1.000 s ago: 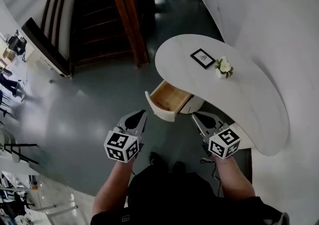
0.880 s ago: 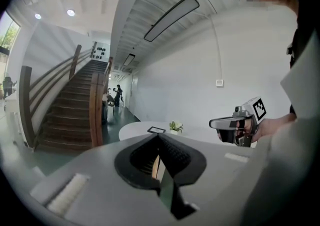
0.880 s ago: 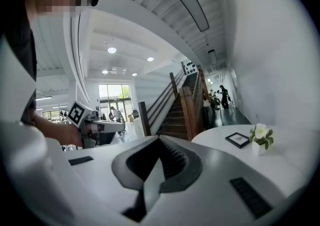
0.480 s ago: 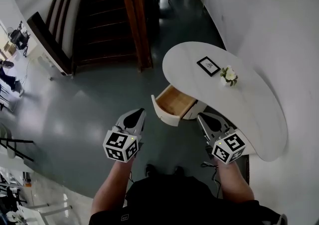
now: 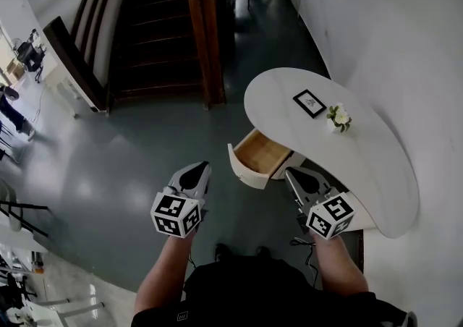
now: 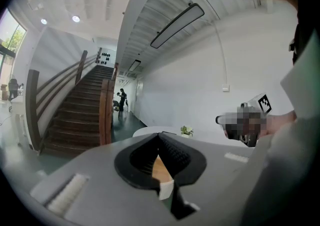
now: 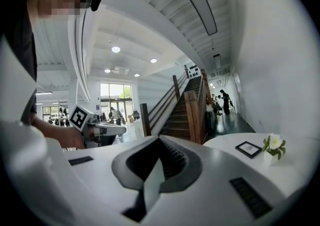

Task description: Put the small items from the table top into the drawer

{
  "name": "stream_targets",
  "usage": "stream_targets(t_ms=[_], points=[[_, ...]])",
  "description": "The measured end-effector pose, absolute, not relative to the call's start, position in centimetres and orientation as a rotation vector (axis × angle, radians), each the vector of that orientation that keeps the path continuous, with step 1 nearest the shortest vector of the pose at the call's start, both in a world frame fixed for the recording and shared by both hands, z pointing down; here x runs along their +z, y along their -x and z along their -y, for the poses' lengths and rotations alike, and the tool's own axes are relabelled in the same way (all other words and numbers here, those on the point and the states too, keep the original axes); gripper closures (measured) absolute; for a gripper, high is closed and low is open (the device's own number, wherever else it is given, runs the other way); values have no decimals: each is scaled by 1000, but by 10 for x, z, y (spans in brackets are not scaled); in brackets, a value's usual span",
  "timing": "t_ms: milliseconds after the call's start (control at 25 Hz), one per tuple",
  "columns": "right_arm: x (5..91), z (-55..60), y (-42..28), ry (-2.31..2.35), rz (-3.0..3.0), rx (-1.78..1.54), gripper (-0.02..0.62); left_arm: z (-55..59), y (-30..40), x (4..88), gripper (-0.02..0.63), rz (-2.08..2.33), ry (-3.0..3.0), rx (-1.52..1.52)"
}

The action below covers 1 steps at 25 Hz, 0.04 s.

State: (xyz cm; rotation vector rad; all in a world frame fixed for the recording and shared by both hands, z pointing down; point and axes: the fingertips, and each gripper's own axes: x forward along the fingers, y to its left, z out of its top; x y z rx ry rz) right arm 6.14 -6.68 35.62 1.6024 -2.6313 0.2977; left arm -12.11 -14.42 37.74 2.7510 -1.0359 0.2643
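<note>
Ahead, open drawer [image 5: 259, 155] between left gripper [image 5: 202, 167] and right gripper [image 5: 290, 172], clear of jaws.

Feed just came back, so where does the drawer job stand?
Done: the drawer is pulled open, and the part of its inside that shows is bare. In hand: nothing; the left gripper and right gripper are both shut, short of the table. Left: the picture frame and flower pot sit on top.

Premises: an open lobby or hall of a public or office building. Evidence: a wide dark wooden staircase [image 5: 152, 29] with handrails, a polished grey floor [image 5: 130, 159], a high white ceiling with a linear lamp [image 6: 177, 25], people [image 6: 122, 101] in the far corridor, and a rounded white surface [image 5: 376, 166] against the wall.
</note>
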Motion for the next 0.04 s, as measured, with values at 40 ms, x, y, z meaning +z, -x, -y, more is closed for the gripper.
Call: stream_targets(t_ms=[40], points=[[356,67,-60,-1603,2629,299,584,145,124,378,595,1038,-2748,265]])
